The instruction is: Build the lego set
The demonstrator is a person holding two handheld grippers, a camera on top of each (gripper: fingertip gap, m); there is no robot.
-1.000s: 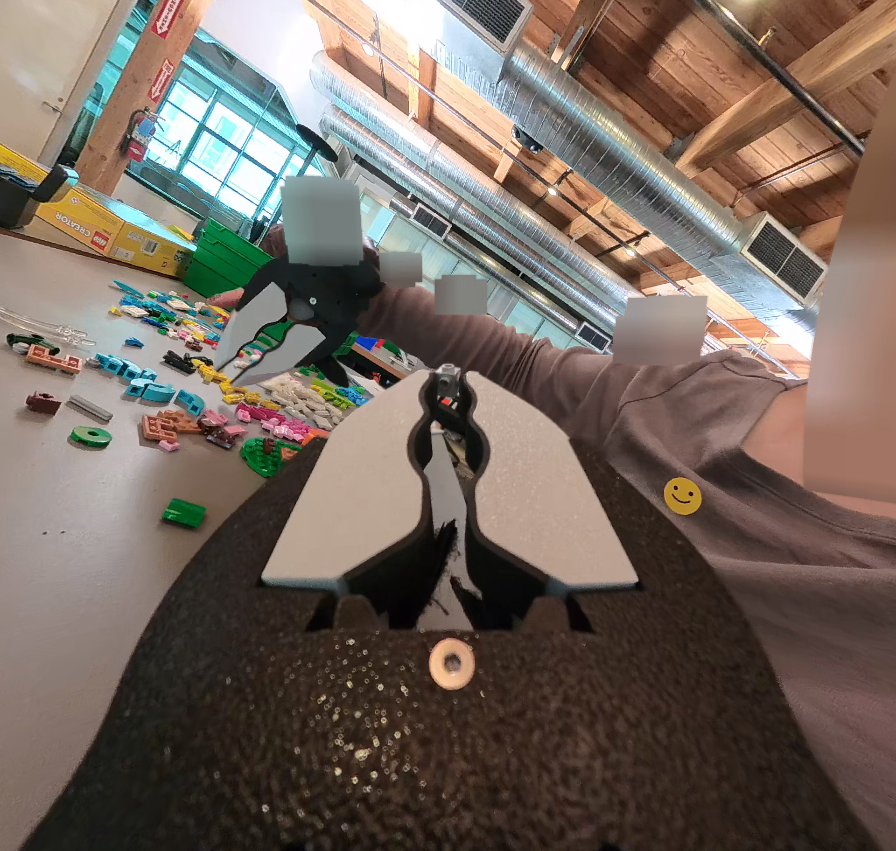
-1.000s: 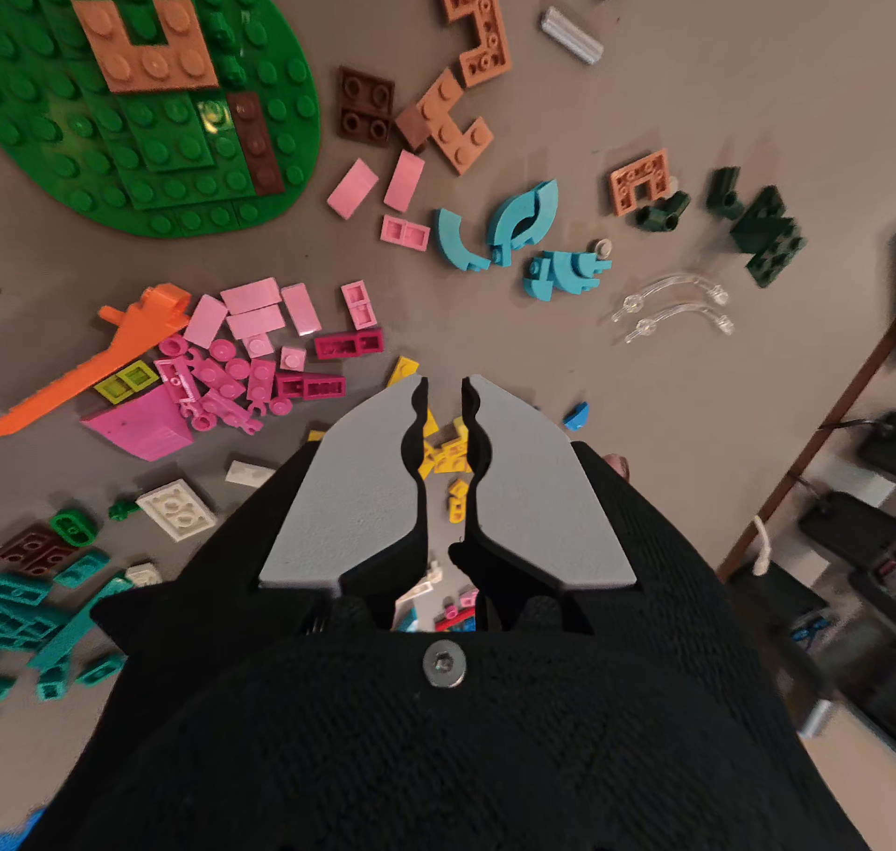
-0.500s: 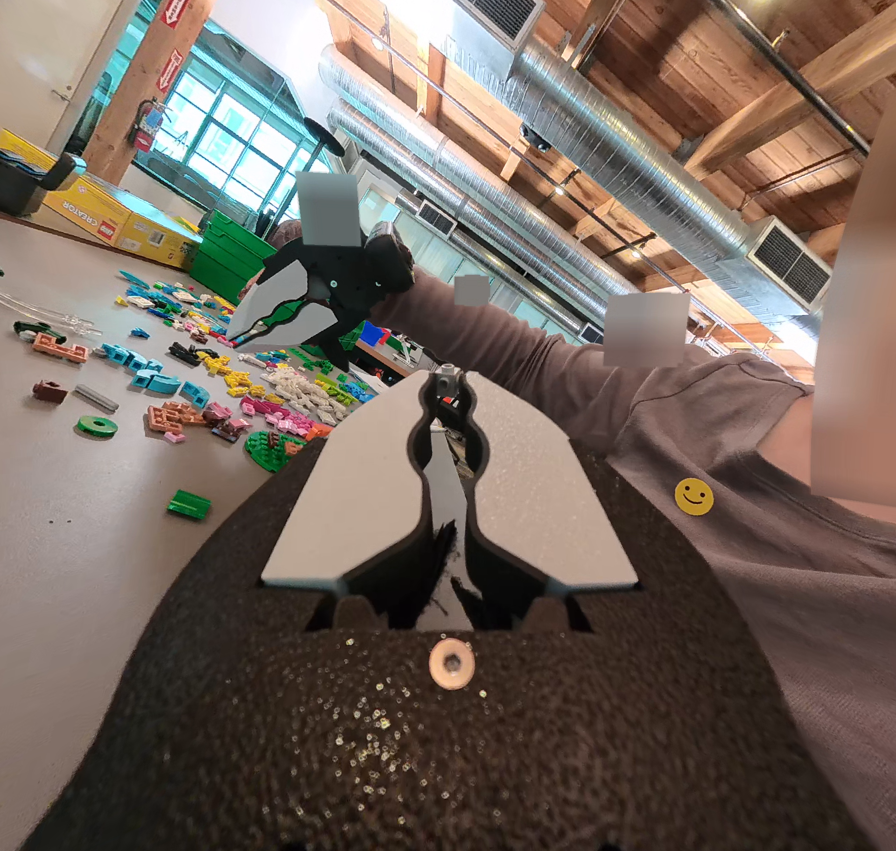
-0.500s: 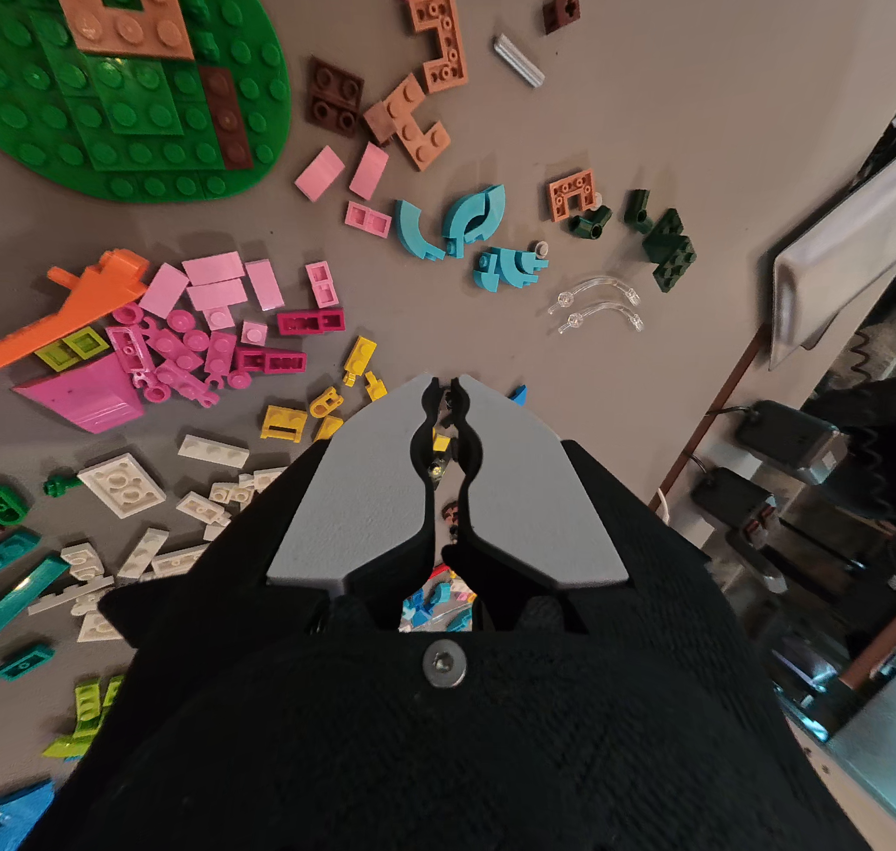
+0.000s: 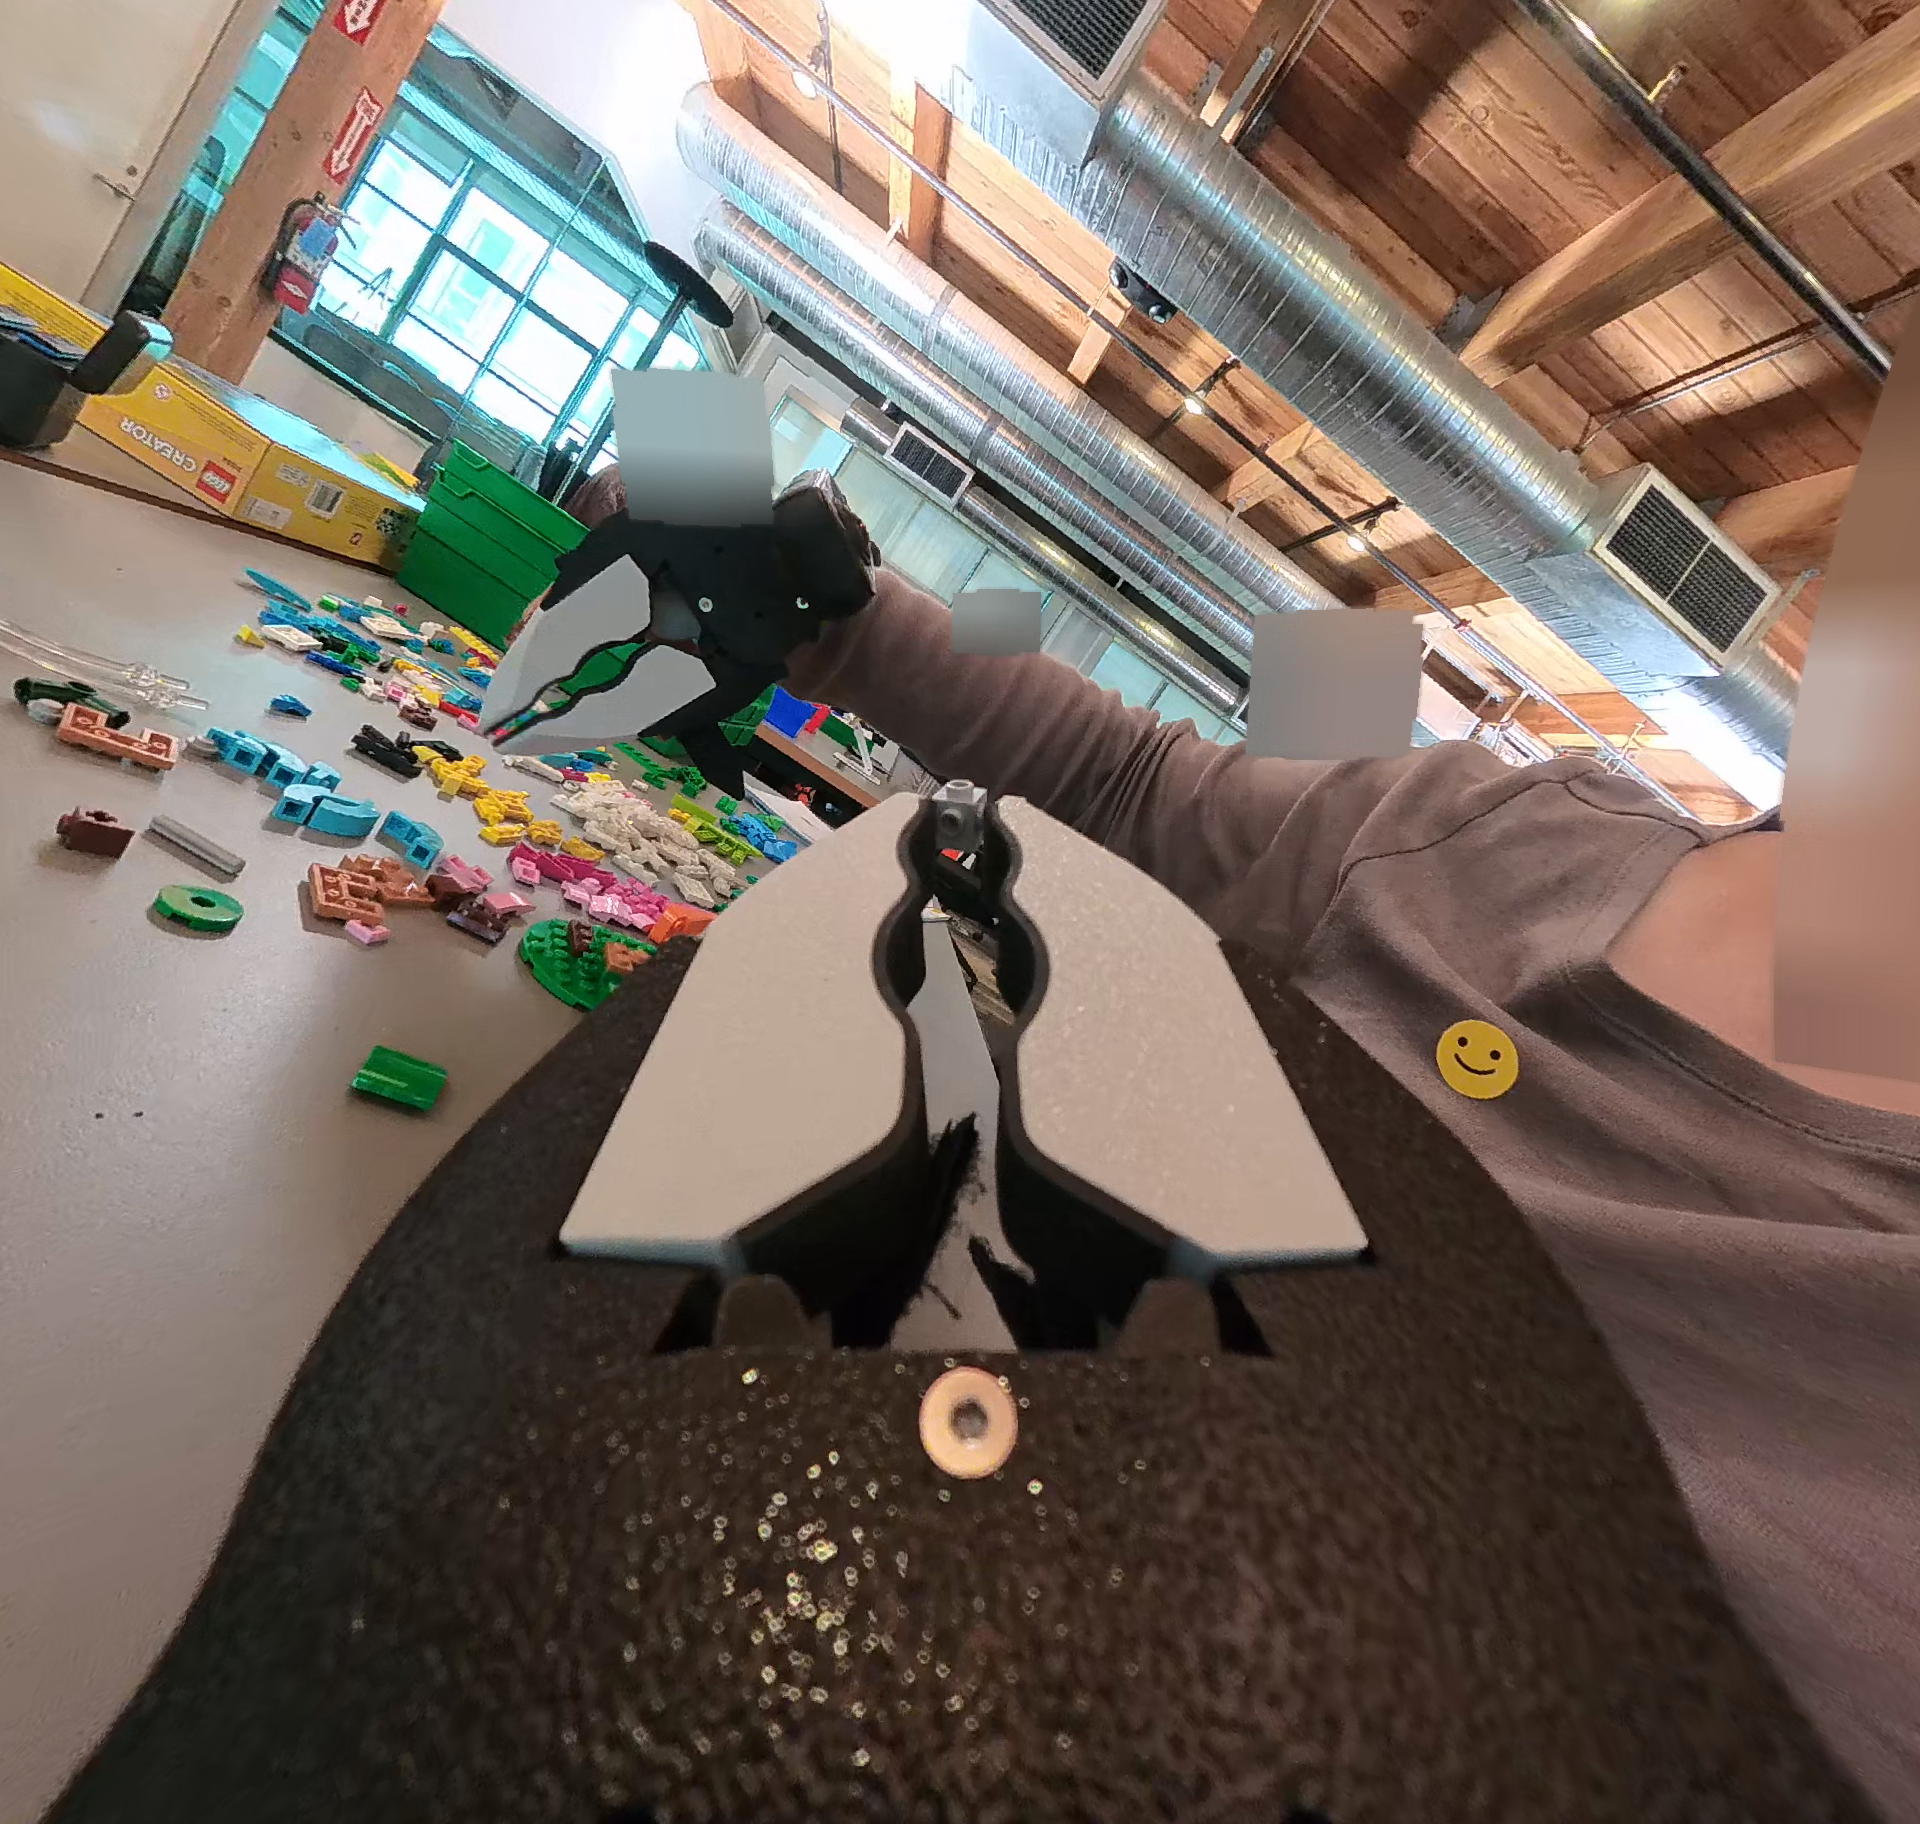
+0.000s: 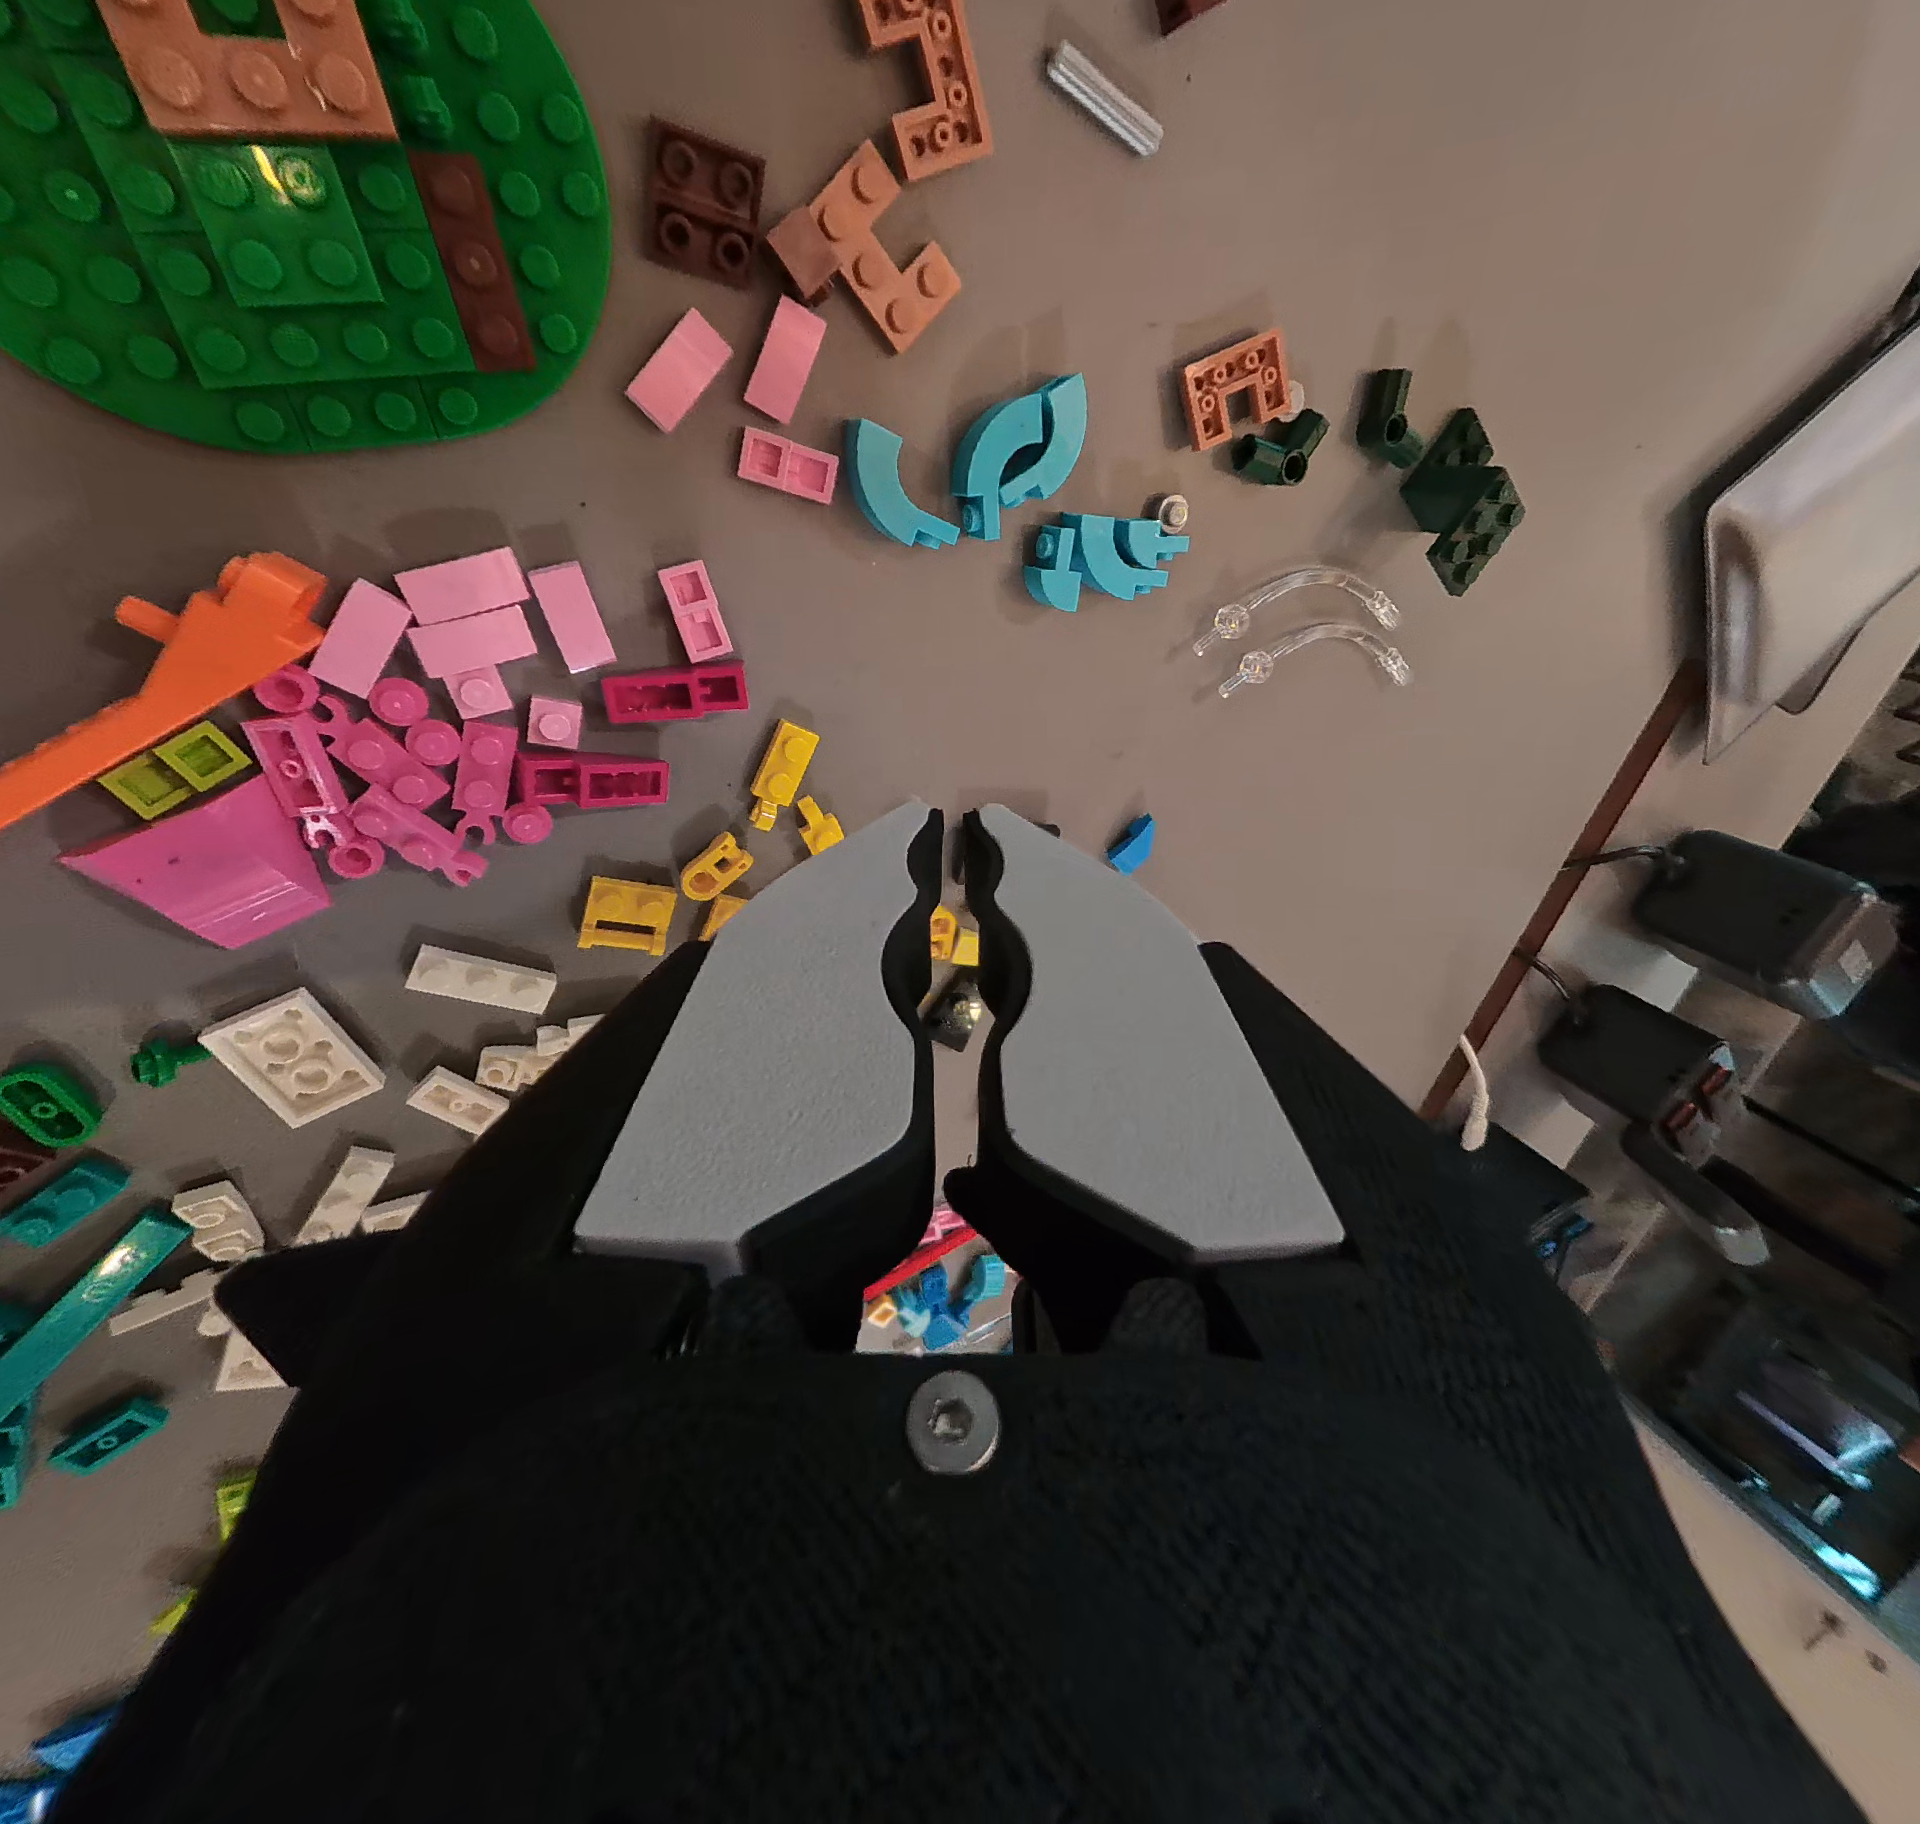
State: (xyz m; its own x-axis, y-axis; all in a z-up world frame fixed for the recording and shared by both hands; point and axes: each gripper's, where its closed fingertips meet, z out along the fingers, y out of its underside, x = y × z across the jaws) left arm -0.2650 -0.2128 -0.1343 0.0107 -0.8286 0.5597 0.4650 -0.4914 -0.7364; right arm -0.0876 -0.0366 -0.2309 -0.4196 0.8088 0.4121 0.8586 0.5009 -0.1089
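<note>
My left gripper (image 5: 958, 810) is held up off the table, shut on a small grey brick (image 5: 958, 820) at its tips. My right gripper (image 6: 953, 824) hovers over the loose yellow pieces (image 6: 627, 910). Its jaws are closed with a small dark piece pinched at the tips. It also shows in the left wrist view (image 5: 511, 728), above the piles. The green baseplate (image 6: 62, 195) with tan, green and brown plates on it lies at the upper left. In the left wrist view the baseplate (image 5: 566, 953) sits just ahead of my left fingers.
Loose pieces cover the grey table: pink ones (image 6: 468, 631), turquoise curves (image 6: 1018, 455), white plates (image 6: 291, 1052), clear tubes (image 6: 1304, 621), an orange separator (image 6: 166, 683). The table edge (image 6: 1558, 891) runs on the right. A yellow box (image 5: 208, 455) and green bins (image 5: 488, 548) stand far back. The left gripper's tips are roughly 25 cm from the right gripper's. The orange separator (image 6: 166, 683) is about 11 cm from my right fingertips and 25 cm from my left.
My right gripper closed over the yellow pieces and rose from the table, with a small dark piece at its tips. My left gripper kept its hold and barely moved.
</note>
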